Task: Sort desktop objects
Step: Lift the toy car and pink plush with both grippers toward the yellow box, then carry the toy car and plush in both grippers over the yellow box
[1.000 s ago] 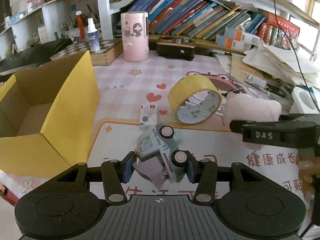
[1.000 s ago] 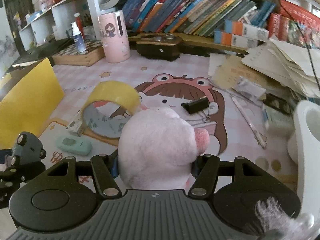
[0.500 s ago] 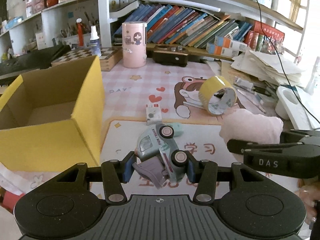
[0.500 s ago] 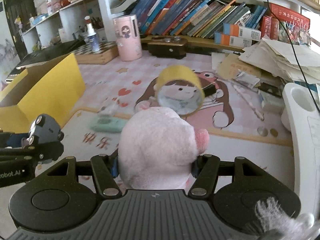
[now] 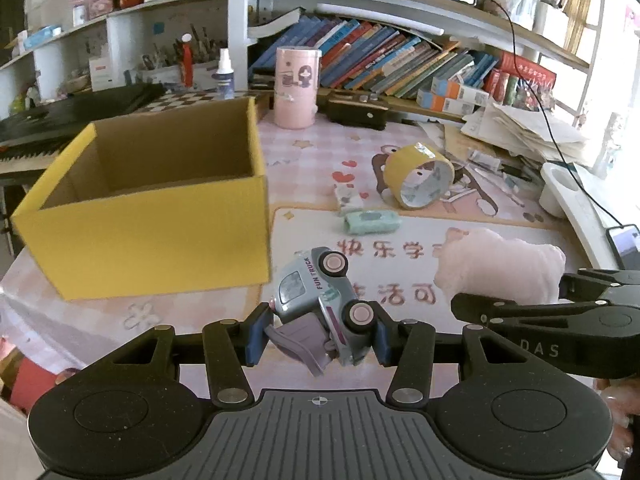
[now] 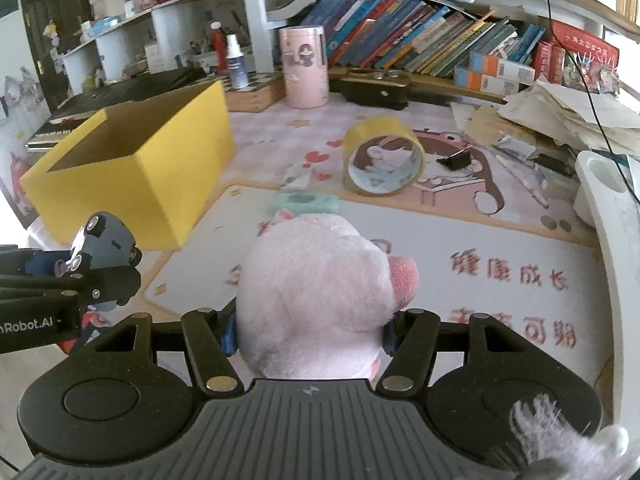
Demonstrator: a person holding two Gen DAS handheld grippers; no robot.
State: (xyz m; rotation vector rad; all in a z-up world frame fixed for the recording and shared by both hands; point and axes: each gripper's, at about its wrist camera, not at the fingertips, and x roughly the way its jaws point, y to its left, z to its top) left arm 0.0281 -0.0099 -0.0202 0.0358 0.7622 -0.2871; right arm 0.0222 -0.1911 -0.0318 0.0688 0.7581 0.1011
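Note:
My left gripper (image 5: 318, 338) is shut on a blue-grey toy truck (image 5: 320, 300), held tilted above the desk mat; the truck also shows in the right wrist view (image 6: 102, 242). My right gripper (image 6: 308, 338) is shut on a pink plush pig (image 6: 316, 292), which also shows at the right of the left wrist view (image 5: 500, 266). An open yellow cardboard box (image 5: 160, 208) stands to the left and looks empty; it shows in the right wrist view too (image 6: 132, 172). A yellow tape roll (image 5: 418, 176), a mint-green eraser (image 5: 372, 222) and a small white packet (image 5: 348, 196) lie on the mat.
A pink cylinder canister (image 5: 296, 86), a black case (image 5: 356, 110) and a row of books (image 5: 400, 68) stand at the back. Piled papers (image 5: 520, 132) and a white holder (image 5: 560, 188) sit at the right. A black binder clip (image 6: 454, 160) lies beyond the tape.
Both grippers have risen and pulled back from the desk, still holding the truck and the pig. The yellow box now shows more fully, ahead and to the left.

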